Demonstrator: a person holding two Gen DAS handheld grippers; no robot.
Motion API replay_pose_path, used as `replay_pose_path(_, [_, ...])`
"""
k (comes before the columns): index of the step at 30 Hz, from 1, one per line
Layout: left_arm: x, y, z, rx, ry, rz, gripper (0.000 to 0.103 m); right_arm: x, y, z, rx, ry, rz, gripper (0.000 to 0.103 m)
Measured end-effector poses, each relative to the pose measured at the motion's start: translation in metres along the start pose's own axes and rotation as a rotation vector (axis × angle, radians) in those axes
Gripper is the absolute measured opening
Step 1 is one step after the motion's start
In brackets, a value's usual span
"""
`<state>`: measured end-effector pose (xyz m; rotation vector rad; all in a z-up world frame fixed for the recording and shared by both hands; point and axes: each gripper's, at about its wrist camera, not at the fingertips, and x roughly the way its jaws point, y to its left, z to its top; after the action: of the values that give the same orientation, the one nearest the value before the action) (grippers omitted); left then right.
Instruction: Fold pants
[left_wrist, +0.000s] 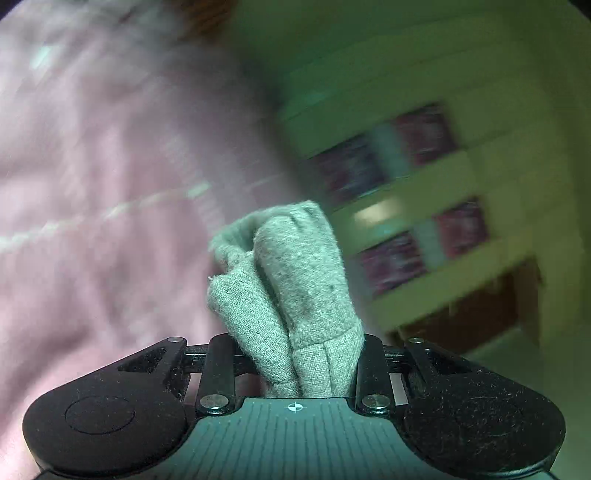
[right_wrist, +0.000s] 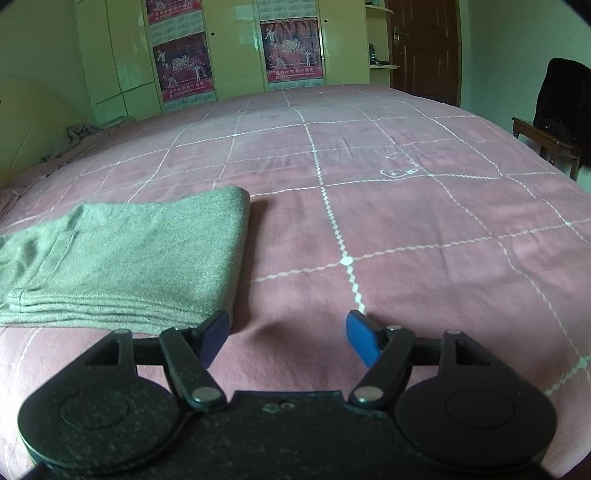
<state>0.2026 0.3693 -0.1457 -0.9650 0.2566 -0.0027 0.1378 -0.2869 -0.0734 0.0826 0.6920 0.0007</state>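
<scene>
The grey-green pants (right_wrist: 122, 266) lie folded in a flat stack on the pink bed (right_wrist: 406, 229), left of centre in the right wrist view. My right gripper (right_wrist: 288, 338) is open and empty, low over the bed, with its left fingertip beside the stack's near right corner. In the left wrist view my left gripper (left_wrist: 295, 365) is shut on a bunched part of the pants (left_wrist: 291, 288), which stands up between the jaws and hides the fingertips. That view is blurred by motion.
The bed has a pink cover with a white grid. Behind it stand yellow-green wardrobes (right_wrist: 229, 48) with red posters, a brown door (right_wrist: 424, 48) and a wooden chair (right_wrist: 546, 136) draped in dark cloth at the right. Crumpled cloth (right_wrist: 85, 133) lies at the bed's far left.
</scene>
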Motion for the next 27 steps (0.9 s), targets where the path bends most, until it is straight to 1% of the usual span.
replay_pose_path(1, [0.003,-0.006,-0.003,0.053,0.011,0.027,0.030,-0.001,-0.002,0.002,-0.003,-0.008,-0.006,0.069])
replay_pose_path(2, [0.011,-0.002,-0.003,0.062,0.047,0.079,0.030,-0.003,-0.004,0.004,-0.007,-0.020,-0.011,0.069])
replay_pose_path(3, [0.020,0.004,-0.004,0.081,0.081,0.149,0.031,-0.003,-0.007,0.006,-0.011,-0.030,-0.016,0.070])
replay_pose_path(4, [0.030,0.010,-0.004,0.117,0.131,0.246,0.032,-0.002,-0.010,0.008,-0.009,-0.034,-0.022,0.070])
replay_pose_path(5, [0.035,0.017,-0.005,0.125,0.166,0.270,0.032,0.000,-0.014,0.011,0.001,-0.030,-0.026,0.069])
replay_pose_path(6, [0.033,0.020,-0.001,0.110,0.162,0.250,0.032,0.003,-0.020,0.013,0.014,-0.026,-0.029,0.069])
replay_pose_path(8, [0.035,0.008,0.004,0.130,0.176,0.281,0.032,0.006,-0.031,0.018,0.046,-0.033,-0.039,0.069])
replay_pose_path(9, [0.034,-0.003,0.006,0.153,0.162,0.268,0.032,0.008,-0.037,0.020,0.067,-0.035,-0.044,0.068])
replay_pose_path(12, [0.028,-0.051,0.011,0.209,0.120,0.154,0.032,0.007,-0.054,0.021,0.116,-0.067,-0.066,0.068])
replay_pose_path(13, [0.025,-0.073,0.010,0.246,0.113,0.117,0.032,0.006,-0.059,0.020,0.130,-0.075,-0.076,0.068])
replay_pose_path(15, [0.031,-0.123,0.006,0.345,0.110,0.048,0.032,0.004,-0.071,0.019,0.176,-0.100,-0.091,0.068])
replay_pose_path(17, [0.042,-0.179,-0.007,0.489,0.137,-0.023,0.032,0.001,-0.083,0.018,0.237,-0.134,-0.089,0.068])
replay_pose_path(19, [0.057,-0.230,-0.032,0.649,0.187,-0.091,0.032,0.000,-0.092,0.018,0.295,-0.152,-0.083,0.068])
replay_pose_path(21, [0.073,-0.271,-0.069,0.792,0.247,-0.143,0.032,0.001,-0.097,0.016,0.325,-0.159,-0.075,0.068])
replay_pose_path(23, [0.092,-0.295,-0.105,0.847,0.314,-0.180,0.032,0.002,-0.096,0.016,0.318,-0.160,-0.080,0.069])
replay_pose_path(27, [0.119,-0.317,-0.177,0.913,0.429,-0.182,0.032,0.002,-0.099,0.015,0.324,-0.162,-0.063,0.069])
